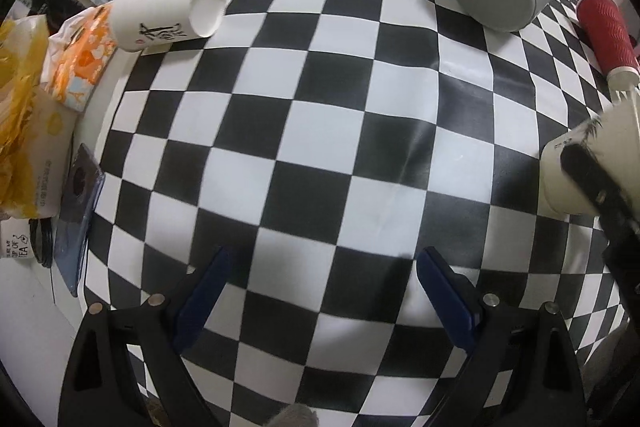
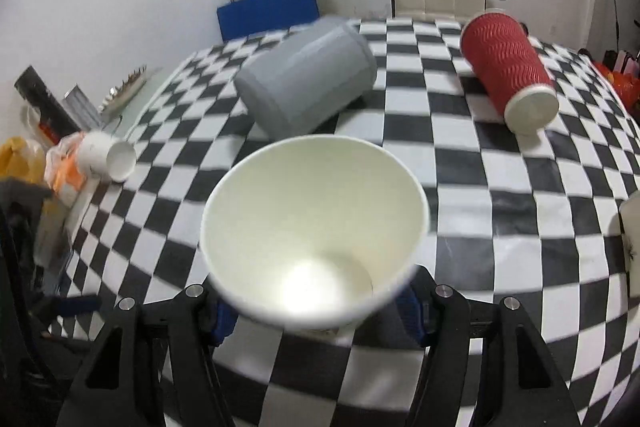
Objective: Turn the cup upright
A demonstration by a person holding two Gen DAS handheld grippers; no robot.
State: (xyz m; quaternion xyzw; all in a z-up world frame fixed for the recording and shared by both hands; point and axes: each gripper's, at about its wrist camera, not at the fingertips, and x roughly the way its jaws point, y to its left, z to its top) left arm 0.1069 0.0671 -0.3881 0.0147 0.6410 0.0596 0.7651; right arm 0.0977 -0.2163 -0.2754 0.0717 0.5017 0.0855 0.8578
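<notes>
While the right tongs (image 2: 316, 301) clamp the white paper cup (image 2: 314, 231) low near its base, mouth up above the checkered desk (image 2: 480, 227), squeezing could crush its thin wall, and releasing while it is tilted might topple it. Left tongs (image 1: 320, 279) hover released, holding nothing.

We saw the checkered desk (image 2: 500, 163) carrying a grey mug (image 2: 304, 83), red cup (image 2: 508, 67) and small white cup (image 2: 106, 155), all lying sideways.
</notes>
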